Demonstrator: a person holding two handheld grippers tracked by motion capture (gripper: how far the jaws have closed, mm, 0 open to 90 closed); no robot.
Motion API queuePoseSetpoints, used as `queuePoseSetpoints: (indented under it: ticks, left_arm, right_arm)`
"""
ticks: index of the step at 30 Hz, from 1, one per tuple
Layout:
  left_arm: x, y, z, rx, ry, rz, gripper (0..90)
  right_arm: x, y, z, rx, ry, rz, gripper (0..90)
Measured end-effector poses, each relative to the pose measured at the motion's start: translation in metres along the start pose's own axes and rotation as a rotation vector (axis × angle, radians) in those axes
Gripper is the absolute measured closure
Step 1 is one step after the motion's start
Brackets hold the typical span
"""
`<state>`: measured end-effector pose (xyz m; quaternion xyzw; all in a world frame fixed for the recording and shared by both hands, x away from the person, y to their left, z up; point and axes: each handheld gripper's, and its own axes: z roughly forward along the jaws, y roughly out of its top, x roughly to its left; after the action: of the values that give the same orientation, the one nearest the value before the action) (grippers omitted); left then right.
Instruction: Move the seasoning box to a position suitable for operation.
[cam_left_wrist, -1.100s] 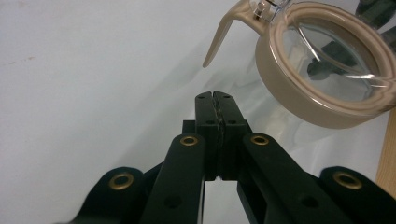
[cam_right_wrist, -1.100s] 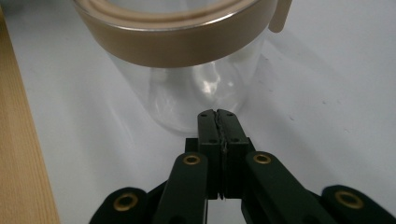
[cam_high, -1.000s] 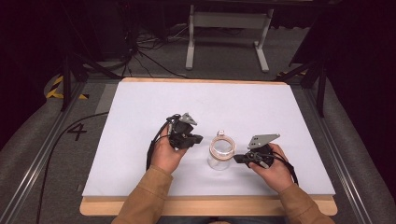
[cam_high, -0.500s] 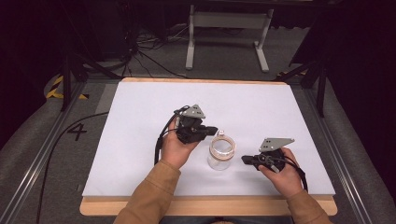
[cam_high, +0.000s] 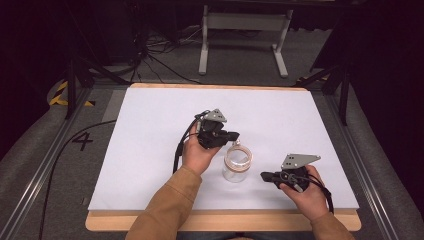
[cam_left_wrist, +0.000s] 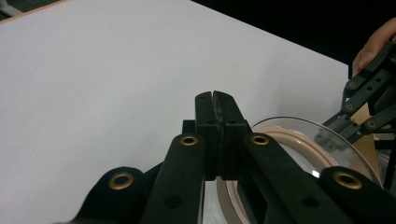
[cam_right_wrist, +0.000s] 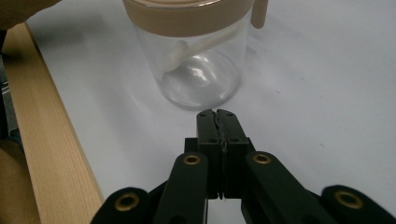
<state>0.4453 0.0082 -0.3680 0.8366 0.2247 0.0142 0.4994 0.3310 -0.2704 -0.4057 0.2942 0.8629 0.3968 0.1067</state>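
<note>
A clear glass jar (cam_high: 237, 165) with a beige lid ring stands on the white sheet (cam_high: 145, 150), near the front middle. In the right gripper view the jar (cam_right_wrist: 201, 65) holds a small pale spoon (cam_right_wrist: 194, 46). My left gripper (cam_high: 234, 135) is shut and empty, with its tips just behind the jar's rim (cam_left_wrist: 299, 140); its jaws (cam_left_wrist: 212, 95) are pressed together. My right gripper (cam_high: 263, 176) is also shut and empty. It lies low to the right of the jar and points at its base, a short gap away (cam_right_wrist: 215, 114).
The wooden board's front edge (cam_high: 225, 220) runs just behind both forearms and also appears as a wooden strip (cam_right_wrist: 42, 140). Metal rails (cam_high: 45, 165) flank the table. A stand (cam_high: 245, 35) and cables lie on the floor beyond.
My left gripper has moved right, up to the jar's far rim. My right gripper has drawn back from the jar, toward the right and the front edge. The jar has stayed put.
</note>
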Motion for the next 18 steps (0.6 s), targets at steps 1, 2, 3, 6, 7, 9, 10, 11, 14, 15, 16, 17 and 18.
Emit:
queuePoseSetpoints:
  ticks: [1, 2, 3, 6, 7, 9, 10, 11, 14, 15, 16, 17, 18]
  left_arm:
    - [0.000, 0.000, 0.000, -0.001, 0.001, -0.003, 89.6]
    - [0.000, 0.000, 0.000, 0.002, 0.002, -0.005, 89.7]
    - [0.000, 0.000, 0.000, 0.001, 0.003, -0.006, 89.7]
    - [0.001, -0.001, 0.000, -0.005, -0.001, -0.013, 89.6]
    - [0.002, -0.001, 0.000, -0.005, -0.004, -0.019, 89.6]
    - [0.003, -0.001, 0.000, 0.003, -0.007, -0.016, 89.7]
    - [0.003, -0.001, 0.000, 0.001, -0.009, -0.017, 89.7]
    - [0.003, -0.002, 0.000, -0.002, -0.012, -0.023, 89.6]
    - [0.003, -0.002, 0.000, -0.008, -0.015, -0.026, 89.6]
    - [0.004, -0.002, 0.000, -0.010, -0.015, -0.030, 89.6]
    - [0.004, -0.002, 0.000, -0.010, -0.017, -0.030, 89.6]
    - [0.004, -0.002, 0.000, -0.010, -0.016, -0.031, 89.6]
    - [0.004, -0.002, 0.000, -0.010, -0.016, -0.031, 89.6]
  right_arm:
    - [0.000, 0.000, 0.000, -0.001, 0.002, -0.003, 90.0]
    - [0.001, 0.000, 0.001, -0.001, 0.003, -0.005, 90.0]
    - [0.001, 0.001, 0.001, -0.003, 0.004, -0.006, 90.0]
    - [0.002, 0.003, 0.002, -0.012, 0.014, -0.007, 90.0]
    - [0.003, 0.007, 0.003, -0.024, 0.016, -0.004, 90.0]
    - [0.004, 0.011, 0.003, -0.037, 0.016, -0.005, 90.0]
    - [0.005, 0.013, 0.003, -0.042, 0.019, -0.007, 90.0]
    - [0.006, 0.016, 0.003, -0.051, 0.021, -0.009, 90.0]
    - [0.007, 0.021, 0.002, -0.061, 0.026, -0.010, 90.0]
    - [0.008, 0.023, 0.002, -0.073, 0.032, -0.011, 90.0]
    - [0.008, 0.024, 0.002, -0.074, 0.032, -0.009, 90.0]
    - [0.008, 0.025, 0.002, -0.075, 0.035, -0.008, 90.0]
    - [0.008, 0.025, 0.002, -0.075, 0.035, -0.008, 90.0]
